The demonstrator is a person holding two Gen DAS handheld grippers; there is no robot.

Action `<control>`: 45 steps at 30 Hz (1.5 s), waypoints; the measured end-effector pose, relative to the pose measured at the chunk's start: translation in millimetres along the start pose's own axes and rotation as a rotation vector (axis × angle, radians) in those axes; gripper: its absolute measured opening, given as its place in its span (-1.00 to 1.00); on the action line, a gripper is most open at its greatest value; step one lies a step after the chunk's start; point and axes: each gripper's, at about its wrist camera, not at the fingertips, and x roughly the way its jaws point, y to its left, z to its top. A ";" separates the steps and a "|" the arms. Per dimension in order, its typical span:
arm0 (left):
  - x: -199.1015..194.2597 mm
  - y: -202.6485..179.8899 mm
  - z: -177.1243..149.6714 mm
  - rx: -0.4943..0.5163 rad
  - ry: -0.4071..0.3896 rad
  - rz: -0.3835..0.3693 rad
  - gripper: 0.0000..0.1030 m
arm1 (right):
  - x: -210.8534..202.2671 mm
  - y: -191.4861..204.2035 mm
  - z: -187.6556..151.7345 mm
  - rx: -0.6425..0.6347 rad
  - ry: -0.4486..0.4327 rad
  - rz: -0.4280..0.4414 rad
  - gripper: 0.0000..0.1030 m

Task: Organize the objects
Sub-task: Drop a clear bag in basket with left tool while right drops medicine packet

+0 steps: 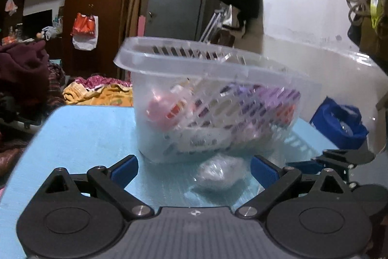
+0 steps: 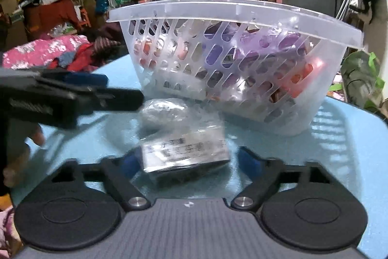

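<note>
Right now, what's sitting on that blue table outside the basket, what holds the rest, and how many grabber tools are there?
Plastic-wrapped packets on the blue table, outside the basket: 1
Clear slotted baskets, holding items too jumbled to count: 1
Two-finger grabbers: 2, the left gripper and the right gripper
Total: 4
</note>
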 end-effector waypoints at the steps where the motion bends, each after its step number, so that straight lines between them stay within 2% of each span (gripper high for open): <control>1: 1.4 -1.4 -1.0 -0.001 0.002 -0.003 0.94 | -2.7 -1.3 -1.0 0.006 -0.006 -0.011 0.52; 7: 10.6 -16.4 -3.0 0.030 0.034 -0.027 0.94 | -36.3 -24.8 -16.0 0.103 -0.118 -0.069 0.52; 12: 31.1 -40.5 -4.1 0.077 0.094 -0.002 0.93 | -54.3 -41.9 -27.1 0.177 -0.190 -0.067 0.53; 15: 37.0 -53.2 -5.9 0.113 0.118 0.035 0.56 | -52.4 -45.9 -26.5 0.202 -0.209 -0.050 0.53; 16: 37.0 -56.0 -6.5 0.124 0.114 0.050 0.30 | -54.0 -47.8 -27.6 0.212 -0.211 -0.044 0.53; 17: 36.1 -57.4 -6.9 0.128 0.108 0.056 0.22 | -52.1 -47.0 -26.6 0.215 -0.211 -0.043 0.53; 23: 18.5 -57.2 -12.0 0.114 0.053 0.023 0.20 | -52.2 -40.7 -27.0 0.169 -0.221 -0.099 0.53; 29: -2.6 -58.2 -17.9 0.103 -0.024 -0.011 0.19 | -53.1 -42.1 -28.0 0.166 -0.223 -0.099 0.53; 39: -1.0 -56.3 -13.9 0.074 -0.050 -0.043 0.19 | -57.6 -38.1 -29.1 0.138 -0.250 -0.090 0.52; 42: -9.3 -55.4 -15.8 0.076 -0.097 -0.060 0.18 | -70.8 -33.1 -33.8 0.110 -0.334 -0.084 0.52; 45: -29.6 -49.1 -19.7 0.048 -0.145 -0.150 0.06 | -91.4 -24.0 -42.5 0.086 -0.446 -0.099 0.52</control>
